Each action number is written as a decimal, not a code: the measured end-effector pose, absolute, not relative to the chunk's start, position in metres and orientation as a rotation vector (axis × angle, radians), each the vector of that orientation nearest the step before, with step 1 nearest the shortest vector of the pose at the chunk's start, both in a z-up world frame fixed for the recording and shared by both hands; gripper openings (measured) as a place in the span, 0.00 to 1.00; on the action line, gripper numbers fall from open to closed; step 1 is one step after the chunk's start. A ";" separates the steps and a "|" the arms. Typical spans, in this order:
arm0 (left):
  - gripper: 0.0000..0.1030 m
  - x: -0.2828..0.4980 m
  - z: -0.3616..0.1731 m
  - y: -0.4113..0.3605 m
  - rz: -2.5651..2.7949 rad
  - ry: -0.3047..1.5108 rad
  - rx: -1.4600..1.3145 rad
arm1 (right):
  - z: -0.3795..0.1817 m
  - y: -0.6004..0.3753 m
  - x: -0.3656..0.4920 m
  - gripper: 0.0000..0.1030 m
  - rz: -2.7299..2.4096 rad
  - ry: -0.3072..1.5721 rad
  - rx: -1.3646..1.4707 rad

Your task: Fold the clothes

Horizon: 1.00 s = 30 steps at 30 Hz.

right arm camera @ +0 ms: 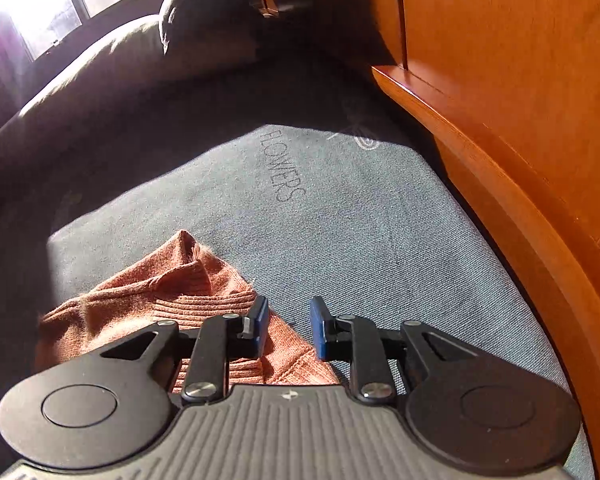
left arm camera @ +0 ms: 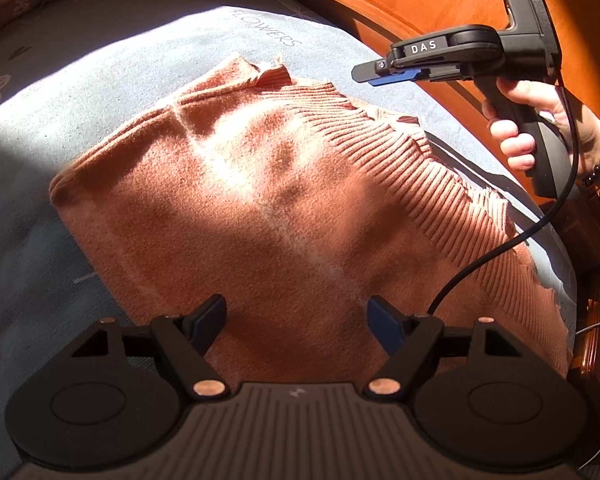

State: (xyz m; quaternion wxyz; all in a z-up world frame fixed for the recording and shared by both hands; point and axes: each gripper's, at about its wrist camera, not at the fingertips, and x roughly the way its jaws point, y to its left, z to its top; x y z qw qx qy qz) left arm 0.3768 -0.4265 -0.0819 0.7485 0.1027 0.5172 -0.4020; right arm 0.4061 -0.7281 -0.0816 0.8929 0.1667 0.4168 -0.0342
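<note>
1. Your left gripper (left arm camera: 296, 326) is hovering over the near part of the folded sweater (left arm camera: 268, 200), jaws spread wide, grasping nothing.
2. Your right gripper (right arm camera: 289, 330) is hanging above its ribbed edge, slightly parted, empty.
3. The sweater is lying on the grey sheet (right arm camera: 360, 220), beside the wooden frame (right arm camera: 520, 160).

The word "FLOWERS" is printed in thin dark capitals on the grey-blue bed sheet (left arm camera: 112, 80), running beside a faint line-drawn flower motif; it reads clearly in both wrist views. The letters "DAS" stand in white on the black top of the right hand-held gripper (left arm camera: 370, 74). No other writing is legible.
</note>
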 end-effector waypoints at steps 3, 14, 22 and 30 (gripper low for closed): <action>0.75 0.376 -0.081 -0.426 -0.869 1.130 0.224 | -0.096 -0.712 0.435 0.26 -0.048 0.932 0.335; 0.79 0.413 -0.060 -0.402 -0.759 0.974 0.115 | -0.051 -0.714 0.363 0.49 -0.134 0.912 0.395; 0.77 0.483 -0.096 -0.413 -0.671 0.994 0.100 | -0.055 -0.685 0.279 0.50 -0.175 1.033 0.426; 0.80 0.392 -0.065 -0.401 -0.773 0.951 0.134 | -0.071 -0.640 0.265 0.51 -0.136 1.075 0.346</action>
